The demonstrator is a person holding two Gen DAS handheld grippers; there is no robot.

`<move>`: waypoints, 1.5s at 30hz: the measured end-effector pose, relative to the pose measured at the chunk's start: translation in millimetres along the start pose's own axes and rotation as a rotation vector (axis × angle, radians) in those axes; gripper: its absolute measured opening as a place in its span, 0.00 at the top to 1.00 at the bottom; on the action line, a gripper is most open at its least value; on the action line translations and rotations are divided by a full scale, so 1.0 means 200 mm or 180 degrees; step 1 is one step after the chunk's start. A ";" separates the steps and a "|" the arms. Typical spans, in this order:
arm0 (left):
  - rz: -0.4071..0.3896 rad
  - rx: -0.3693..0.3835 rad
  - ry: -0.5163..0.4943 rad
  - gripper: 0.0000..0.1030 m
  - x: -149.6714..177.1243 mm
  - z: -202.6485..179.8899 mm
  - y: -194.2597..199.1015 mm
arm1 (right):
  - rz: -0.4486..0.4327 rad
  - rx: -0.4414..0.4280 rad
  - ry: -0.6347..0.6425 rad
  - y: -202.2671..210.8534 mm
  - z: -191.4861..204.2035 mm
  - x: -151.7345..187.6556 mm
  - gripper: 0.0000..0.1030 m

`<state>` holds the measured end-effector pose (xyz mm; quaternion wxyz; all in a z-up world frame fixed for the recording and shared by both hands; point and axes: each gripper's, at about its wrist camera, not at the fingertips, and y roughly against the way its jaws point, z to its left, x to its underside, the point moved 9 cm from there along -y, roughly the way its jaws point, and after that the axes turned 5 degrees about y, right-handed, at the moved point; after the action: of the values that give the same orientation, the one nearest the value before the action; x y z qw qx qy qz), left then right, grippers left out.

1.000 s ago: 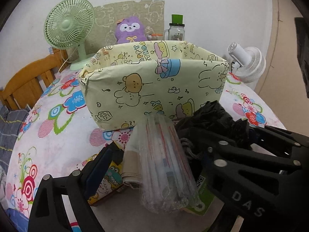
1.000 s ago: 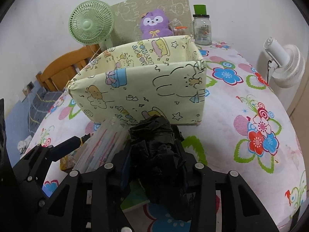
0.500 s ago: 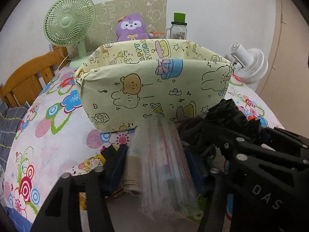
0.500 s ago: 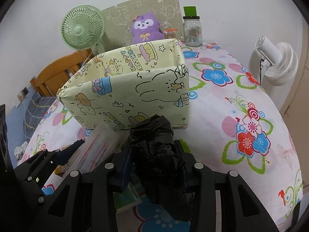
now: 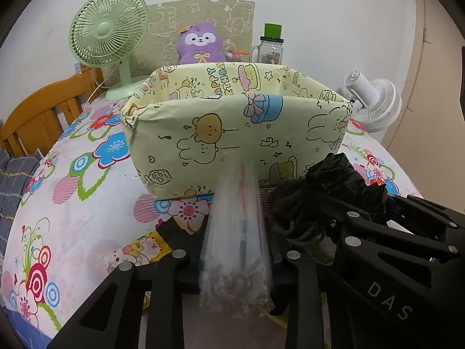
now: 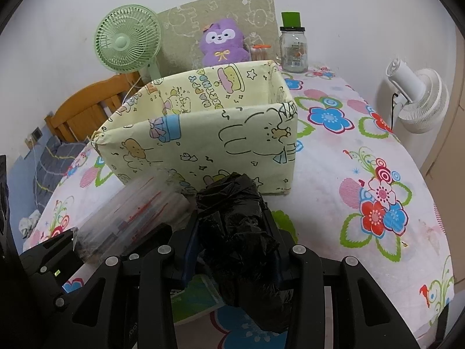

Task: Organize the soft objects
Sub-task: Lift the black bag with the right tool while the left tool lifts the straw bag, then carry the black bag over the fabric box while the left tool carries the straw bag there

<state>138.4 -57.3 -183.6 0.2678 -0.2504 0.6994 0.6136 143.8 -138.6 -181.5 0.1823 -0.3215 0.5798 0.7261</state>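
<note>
While the left tool (image 5: pixel 237 257), its jaws just having closed, pinched the clear plastic packet (image 5: pixel 238 232) and the right tool (image 6: pixel 232 250) clamped the black bag bundle (image 6: pixel 238 232), both soft items pointed lengthwise at the cartoon-print box (image 5: pixel 232 133) directly ahead on the tabletop (image 6: pixel 334 180), right tool marginally nearer.

Both wrist views close, facing box (image 5: pixel 232 133)

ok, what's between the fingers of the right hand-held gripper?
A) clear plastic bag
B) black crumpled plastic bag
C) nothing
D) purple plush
B: the right hand-held gripper is closed on the black crumpled plastic bag; the clear plastic bag is in the left hand-held gripper.
</note>
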 end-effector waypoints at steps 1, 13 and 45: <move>-0.0010 0.0003 0.0006 0.73 0.00 0.00 0.01 | -0.0005 0.0003 0.0006 0.00 0.00 0.00 0.58; -0.0176 0.0070 0.0035 0.77 -0.04 -0.02 0.11 | -0.0129 0.0025 0.0032 0.08 0.03 -0.04 0.58; -0.0467 0.0103 -0.0002 0.84 -0.17 -0.06 0.32 | -0.0408 0.0099 0.0132 0.31 0.09 -0.20 0.58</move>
<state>118.8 -60.9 -111.9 0.3163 -0.2963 0.6888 0.5811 128.3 -133.8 -107.8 0.2213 -0.3700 0.5729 0.6971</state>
